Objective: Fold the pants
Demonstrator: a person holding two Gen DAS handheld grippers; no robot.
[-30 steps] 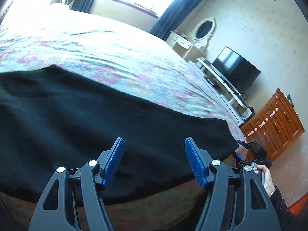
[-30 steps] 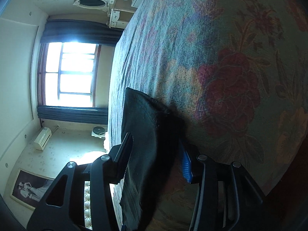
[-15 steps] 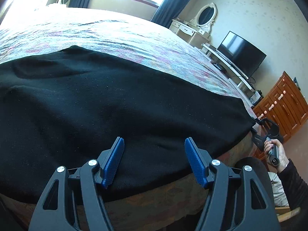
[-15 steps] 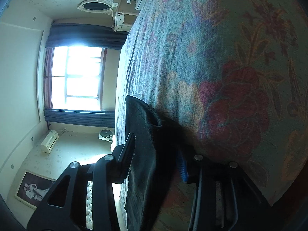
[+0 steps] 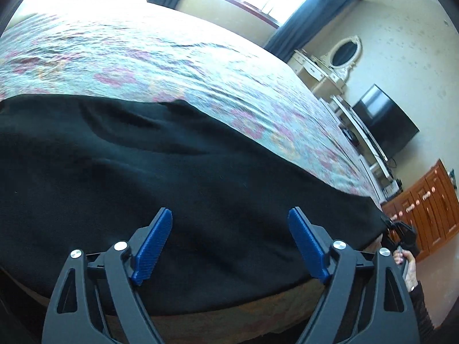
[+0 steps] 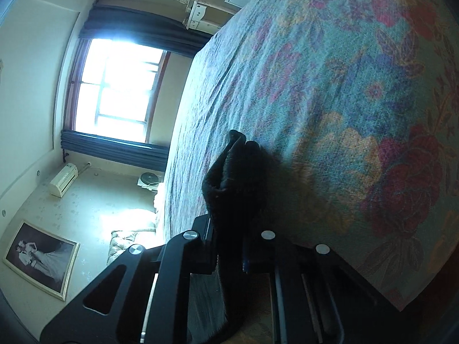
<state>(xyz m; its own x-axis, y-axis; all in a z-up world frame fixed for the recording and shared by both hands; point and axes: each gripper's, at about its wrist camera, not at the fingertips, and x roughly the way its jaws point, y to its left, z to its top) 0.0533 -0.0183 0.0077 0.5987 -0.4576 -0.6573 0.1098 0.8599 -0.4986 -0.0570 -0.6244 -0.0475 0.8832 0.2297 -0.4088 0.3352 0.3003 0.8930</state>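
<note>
The black pants (image 5: 178, 200) lie spread along the floral bedspread's (image 5: 200, 66) near edge. The right gripper (image 6: 229, 246), loosely around their end a second ago, now pinches it; the left gripper (image 5: 229, 243) still hovers spread.

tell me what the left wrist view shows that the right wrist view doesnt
Only the left wrist view: the black pants spread flat across the bed, the open left claw above their near edge, a TV, a wooden dresser, and the person's right hand.

Only the right wrist view: the right claw shut on a bunched pants corner, an air conditioner, and a framed photo.

Both: the floral bedspread, window and oval mirror.
</note>
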